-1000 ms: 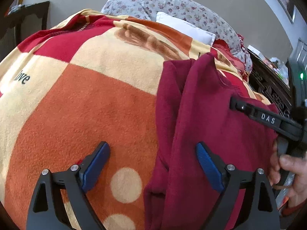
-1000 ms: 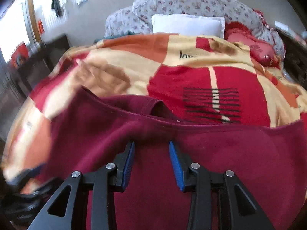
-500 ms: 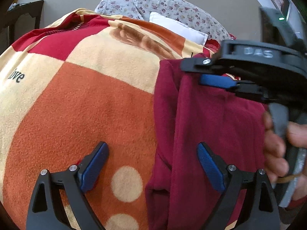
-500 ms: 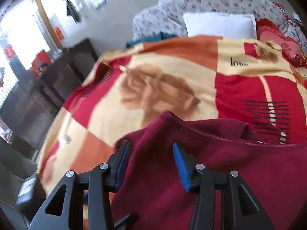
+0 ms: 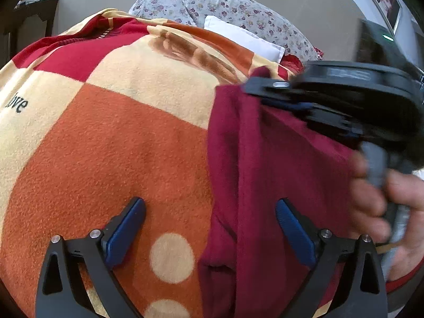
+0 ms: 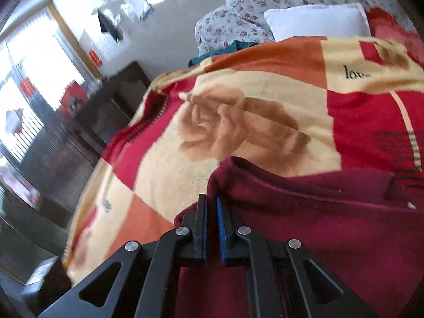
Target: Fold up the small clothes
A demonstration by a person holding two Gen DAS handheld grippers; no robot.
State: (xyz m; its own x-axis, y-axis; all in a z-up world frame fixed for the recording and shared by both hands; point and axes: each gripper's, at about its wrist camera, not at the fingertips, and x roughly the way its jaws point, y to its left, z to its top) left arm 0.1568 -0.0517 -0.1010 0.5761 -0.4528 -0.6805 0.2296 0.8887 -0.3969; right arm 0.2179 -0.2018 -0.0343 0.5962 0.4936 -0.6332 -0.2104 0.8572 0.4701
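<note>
1. Covering the bed is a fleece blanket (image 5: 111, 143) in orange, cream and red blocks, with a brown rose, cream dots and the word "love"; it is the work surface.
2. Beyond it sit floral pillows (image 6: 265, 2), a white pillow (image 6: 318, 21), dark wooden furniture (image 6: 111, 111) and a bright window (image 6: 31, 79) on the left of the right wrist view.
3. A maroon garment (image 5: 265, 172) lies on the blanket's right part, its left side apparently folded inward lengthwise. Folding looks begun but unfinished: the far corner is only now gripped.
4. The right gripper (image 6: 210, 212), held by a hand (image 5: 384, 206), is clenched on the garment's far corner, with cloth between the pads.
5. The left gripper (image 5: 210, 228) is released, jaws wide, straddling the garment's near left edge above blanket and cloth.
</note>
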